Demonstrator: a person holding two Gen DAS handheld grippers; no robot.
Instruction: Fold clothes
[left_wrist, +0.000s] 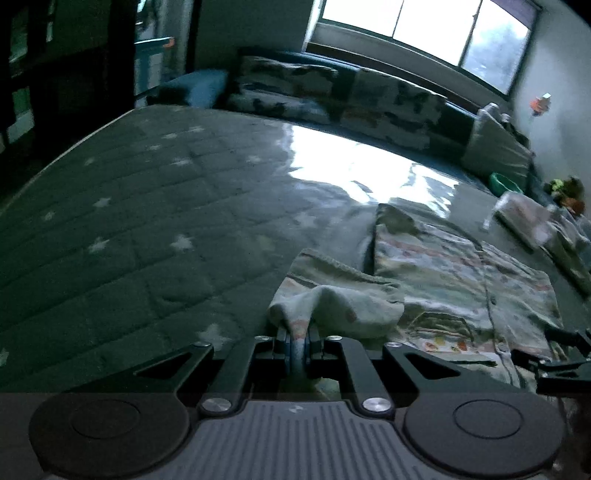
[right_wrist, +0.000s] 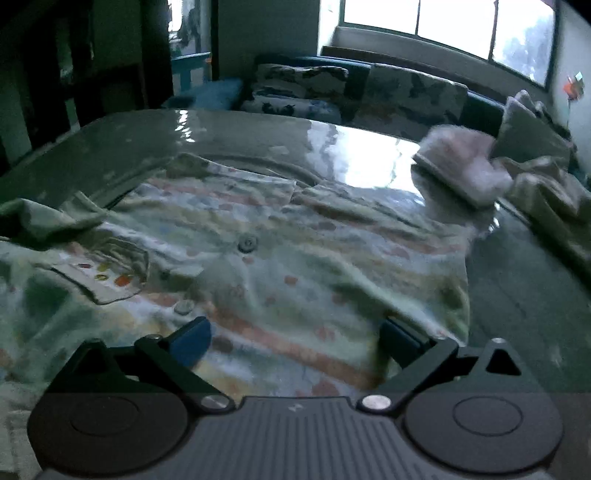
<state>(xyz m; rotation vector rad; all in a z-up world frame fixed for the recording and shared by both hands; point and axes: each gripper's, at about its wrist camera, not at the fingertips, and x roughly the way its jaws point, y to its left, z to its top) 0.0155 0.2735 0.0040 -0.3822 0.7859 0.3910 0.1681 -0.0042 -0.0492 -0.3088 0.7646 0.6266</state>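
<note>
Shirt (right_wrist: 280, 258) lies spread on the bed (left_wrist: 147, 206), its sleeve (left_wrist: 332, 299) pinched in the closed left claw (left_wrist: 298, 339) for folding inward, while the right claw (right_wrist: 295, 343) gapes wide, empty, above the hem.

The folded pile (right_wrist: 461, 173) is smeared by blur, perhaps towels, and the shirt's (right_wrist: 258, 258) left side runs off-frame.

dim room, bright window (left_wrist: 424, 26) behind cushioned sofa (left_wrist: 332, 92).
</note>
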